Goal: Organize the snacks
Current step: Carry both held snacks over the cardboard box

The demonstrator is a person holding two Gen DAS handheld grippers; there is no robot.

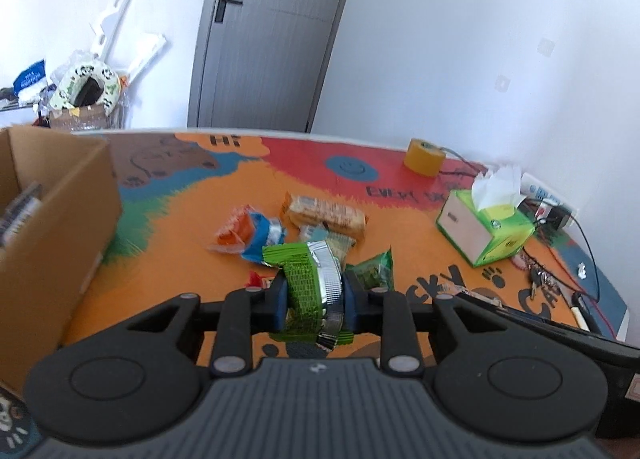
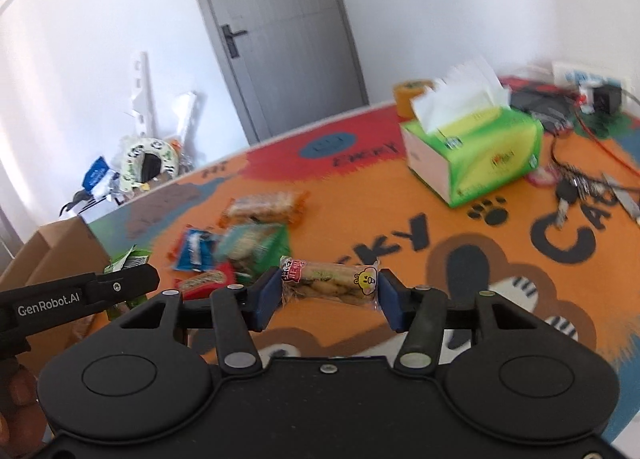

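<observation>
My left gripper (image 1: 314,295) is shut on a green and silver snack packet (image 1: 310,283), held above the colourful mat. My right gripper (image 2: 328,295) is shut on a clear packet of biscuits (image 2: 330,285), held sideways between the blue pads. A pile of snack packets lies on the mat: an orange-edged cracker pack (image 1: 326,215), a blue pack (image 1: 260,235), a green pack (image 1: 372,271). The same pile shows in the right wrist view (image 2: 248,243). The cardboard box (image 1: 48,219) stands at the left, open at the top. The left gripper's side (image 2: 100,291) shows at the left of the right wrist view.
A green tissue box (image 1: 488,227) stands at the right of the mat, with a yellow tape roll (image 1: 424,157) behind it. Keys and cables (image 2: 576,187) lie at the far right. A grey door (image 1: 272,35) and clutter (image 1: 84,91) are behind the table.
</observation>
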